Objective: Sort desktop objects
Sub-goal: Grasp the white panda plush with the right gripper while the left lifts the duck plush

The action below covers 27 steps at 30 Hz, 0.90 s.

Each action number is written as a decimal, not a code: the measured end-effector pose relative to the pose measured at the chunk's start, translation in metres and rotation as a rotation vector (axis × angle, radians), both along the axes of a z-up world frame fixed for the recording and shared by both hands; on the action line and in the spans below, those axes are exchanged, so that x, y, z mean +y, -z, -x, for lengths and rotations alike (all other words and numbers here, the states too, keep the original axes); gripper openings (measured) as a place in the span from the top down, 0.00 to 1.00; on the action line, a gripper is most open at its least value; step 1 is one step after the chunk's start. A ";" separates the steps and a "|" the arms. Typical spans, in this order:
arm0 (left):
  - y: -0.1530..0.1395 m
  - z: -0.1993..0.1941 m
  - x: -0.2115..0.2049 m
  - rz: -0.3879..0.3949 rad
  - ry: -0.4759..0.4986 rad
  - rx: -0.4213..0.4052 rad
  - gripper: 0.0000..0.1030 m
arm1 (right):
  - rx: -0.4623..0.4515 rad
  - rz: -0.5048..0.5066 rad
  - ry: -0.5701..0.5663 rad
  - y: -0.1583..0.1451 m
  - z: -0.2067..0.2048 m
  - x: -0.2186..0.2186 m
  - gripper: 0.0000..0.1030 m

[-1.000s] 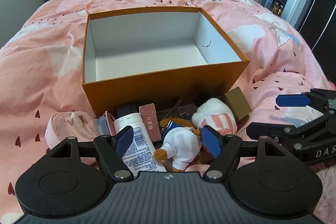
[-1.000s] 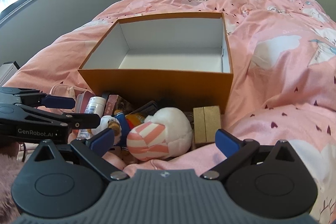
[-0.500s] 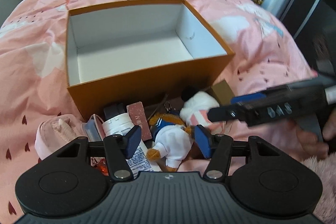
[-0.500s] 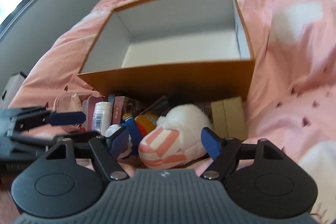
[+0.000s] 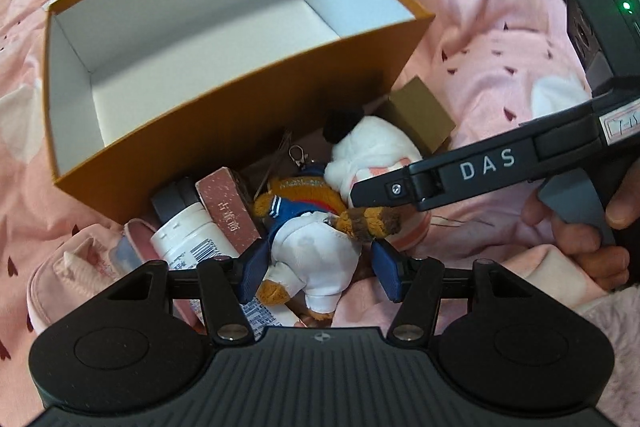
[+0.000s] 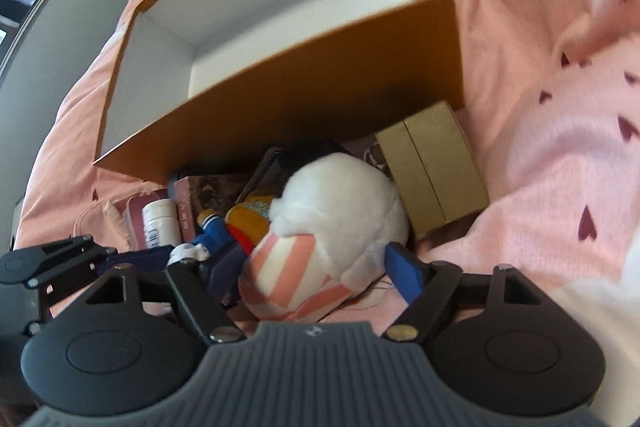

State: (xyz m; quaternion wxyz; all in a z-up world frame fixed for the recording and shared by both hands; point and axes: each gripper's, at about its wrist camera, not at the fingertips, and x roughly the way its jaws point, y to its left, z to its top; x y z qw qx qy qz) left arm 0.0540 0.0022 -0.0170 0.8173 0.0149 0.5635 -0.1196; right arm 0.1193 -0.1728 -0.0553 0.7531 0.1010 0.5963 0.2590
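1. Before the orange box (image 5: 224,131), on the pink bed (image 5: 500,67), both my grippers have dropped from a wide hover onto the pile.
2. Left gripper (image 5: 320,273): fingers narrowed to straddle the bear keychain (image 5: 316,247), pads beside it, not clenched.
3. Right gripper (image 6: 316,275): fingers flank the striped white plush (image 6: 332,227) and are opening again, nothing gripped.
4. Box still empty; sorting is yet to begin.

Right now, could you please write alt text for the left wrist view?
The left tool straddles a bear plush in white shorts amid clutter on a pink bedspread. Behind stands an empty orange box; the right tool reaches over a white plush.
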 end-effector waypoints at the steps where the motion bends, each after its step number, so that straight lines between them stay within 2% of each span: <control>1: 0.001 0.000 0.000 -0.007 0.003 0.005 0.39 | 0.004 -0.002 0.013 0.002 0.003 -0.001 0.19; 6: 0.005 -0.001 -0.007 -0.055 0.013 0.025 0.45 | -0.002 -0.028 0.065 0.009 0.018 -0.012 0.19; 13: 0.009 -0.002 -0.014 -0.091 -0.023 0.014 0.46 | -0.020 -0.028 0.012 0.014 0.025 -0.009 0.20; 16: 0.010 0.003 -0.013 -0.096 -0.042 -0.003 0.48 | -0.024 -0.055 0.016 0.011 0.030 -0.013 0.27; 22: 0.009 0.010 -0.010 -0.071 -0.091 -0.040 0.53 | -0.069 -0.098 0.014 -0.006 0.047 -0.024 0.33; 27: 0.002 0.019 0.000 -0.008 -0.150 -0.060 0.55 | -0.107 -0.133 -0.014 -0.025 0.059 -0.030 0.34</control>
